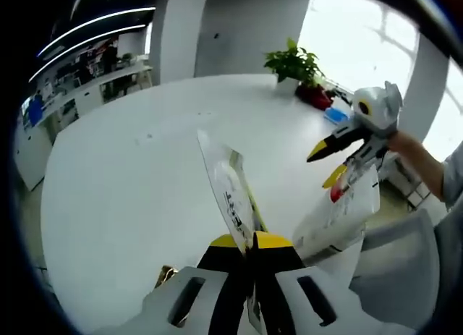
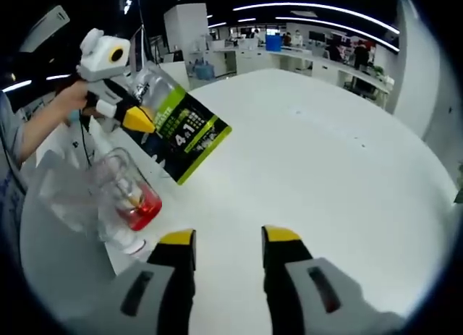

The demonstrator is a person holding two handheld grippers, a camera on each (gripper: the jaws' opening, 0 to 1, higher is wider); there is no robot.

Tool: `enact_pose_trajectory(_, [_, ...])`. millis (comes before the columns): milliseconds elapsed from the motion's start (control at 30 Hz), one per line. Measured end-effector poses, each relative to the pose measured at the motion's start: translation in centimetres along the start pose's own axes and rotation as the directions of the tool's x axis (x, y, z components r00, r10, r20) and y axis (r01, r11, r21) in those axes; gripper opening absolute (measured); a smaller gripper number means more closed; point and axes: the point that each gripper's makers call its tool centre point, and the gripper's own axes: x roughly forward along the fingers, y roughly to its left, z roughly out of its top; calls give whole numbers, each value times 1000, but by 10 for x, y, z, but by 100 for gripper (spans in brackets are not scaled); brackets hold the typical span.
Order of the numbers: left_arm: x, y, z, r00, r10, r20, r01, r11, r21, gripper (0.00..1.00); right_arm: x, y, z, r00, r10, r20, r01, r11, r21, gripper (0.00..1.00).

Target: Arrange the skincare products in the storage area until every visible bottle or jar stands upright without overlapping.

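The left gripper (image 1: 249, 242) was clamped on a flat packet (image 1: 230, 190), held above the table (image 1: 130, 176). The right gripper (image 2: 228, 237) hung open, empty. A clear bag (image 2: 119, 194) lay at the near-left edge; no product seemed arranged yet.

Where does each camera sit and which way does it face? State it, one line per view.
Left gripper view: rides the left hand-held gripper, shut on a clear packet, facing across the white table toward a plant; a sleeve shows.
Right gripper view: rides the open right hand-held gripper, facing the table, offices beyond.
Shared: table, packet, each other's gripper.
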Motion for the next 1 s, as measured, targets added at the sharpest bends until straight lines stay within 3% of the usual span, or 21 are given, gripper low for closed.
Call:
enact_pose_trajectory(200, [-12,-2,-2,1000,2,-12,-2,1000,28,0,-12,13,-6,999,-5,-31,4,999,-37,44])
enact_pose_trajectory(467, [-28,-6,-5,999,-1,-33,3,998,67,0,-27,27,-7,1000,-9,-27,8,999,-48,49])
enact_pose_trajectory(1000, [-58,-17,-30,993,-29,-115,45,989,144,0,-40,62,-11,1000,-12,-10,11,999,-43,63])
